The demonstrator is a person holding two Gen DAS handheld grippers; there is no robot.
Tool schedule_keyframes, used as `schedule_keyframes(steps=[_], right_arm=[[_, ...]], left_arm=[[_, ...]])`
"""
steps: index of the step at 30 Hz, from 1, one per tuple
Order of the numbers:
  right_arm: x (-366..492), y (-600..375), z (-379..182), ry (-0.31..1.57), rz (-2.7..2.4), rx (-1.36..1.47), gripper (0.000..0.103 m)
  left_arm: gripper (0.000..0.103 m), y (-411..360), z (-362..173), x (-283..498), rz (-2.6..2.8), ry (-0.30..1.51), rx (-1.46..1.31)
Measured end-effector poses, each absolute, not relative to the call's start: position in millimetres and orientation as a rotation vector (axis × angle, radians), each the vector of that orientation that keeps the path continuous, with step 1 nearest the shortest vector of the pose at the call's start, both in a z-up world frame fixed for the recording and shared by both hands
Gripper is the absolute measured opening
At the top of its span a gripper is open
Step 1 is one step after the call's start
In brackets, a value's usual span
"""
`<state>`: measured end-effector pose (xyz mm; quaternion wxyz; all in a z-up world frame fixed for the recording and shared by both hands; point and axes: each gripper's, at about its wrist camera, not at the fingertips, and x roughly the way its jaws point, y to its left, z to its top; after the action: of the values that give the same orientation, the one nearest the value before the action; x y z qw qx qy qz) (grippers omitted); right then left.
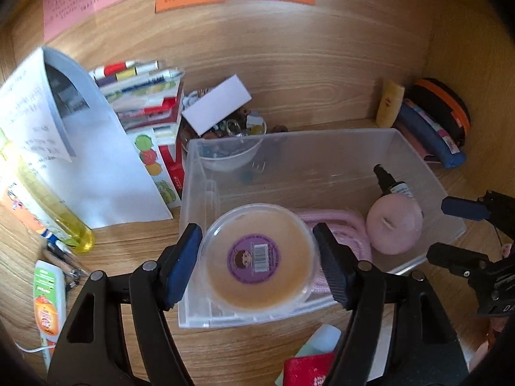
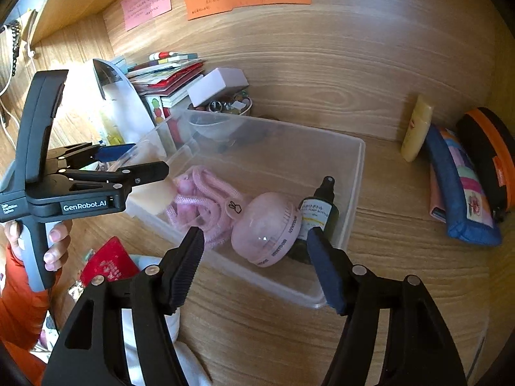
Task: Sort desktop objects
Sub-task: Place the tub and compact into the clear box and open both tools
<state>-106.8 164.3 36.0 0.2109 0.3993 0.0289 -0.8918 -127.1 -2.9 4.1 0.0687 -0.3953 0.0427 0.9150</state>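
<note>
The left gripper (image 1: 257, 254) pinches a round clear tub (image 1: 259, 257) with a purple barcode sticker, held over the near end of the clear plastic bin (image 1: 322, 148). Inside lie a pink brush (image 2: 265, 228) stamped "WINTOOR", a dark spray bottle (image 2: 317, 212) and a pink cord (image 2: 206, 199). The right gripper (image 2: 254, 267) hovers wide open, empty. "GenRobot.AI" marks the left tool.

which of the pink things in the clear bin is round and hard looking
The pink round case, a smooth domed shell with lettering around its rim, beside the dark spray bottle. The other pink item is soft corded fabric.
</note>
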Motion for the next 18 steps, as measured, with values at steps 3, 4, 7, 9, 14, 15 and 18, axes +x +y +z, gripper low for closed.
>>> schedule_keyframes(steps=[3,4,7,9,14,15,18], right_arm=[[-99.5,166.0,36.7,0.066,-2.489,1.109,0.067],[-96.5,166.4,37.2,0.067,-2.496,1.104,0.068],[-86.7,166.6,39.6,0.097,-2.521,1.074,0.069],[-78.6,167.8,42.7,0.129,-2.553,1.046,0.072],[-54.1,175.0,48.8,0.167,-2.613,0.961,0.085],[-50.2,176.9,48.9,0.164,-2.616,0.950,0.085],[-38.7,182.8,46.9,0.160,-2.617,0.958,0.087]], left_arm=[[0.078,-0.1,11.3,-117.7,2.771,0.146,-1.151],[0.078,0.3,13.0,-114.6,2.775,0.148,-1.141],[0.079,0.3,18.8,-102.2,2.796,0.159,-1.109],[0.085,-1.4,23.7,-92.9,2.806,0.171,-1.087],[0.092,-9.5,33.5,-70.9,2.826,0.159,-1.054],[0.093,-11.9,34.1,-66.0,2.828,0.156,-1.056],[0.096,-16.8,31.4,-52.9,2.826,0.150,-1.076]])
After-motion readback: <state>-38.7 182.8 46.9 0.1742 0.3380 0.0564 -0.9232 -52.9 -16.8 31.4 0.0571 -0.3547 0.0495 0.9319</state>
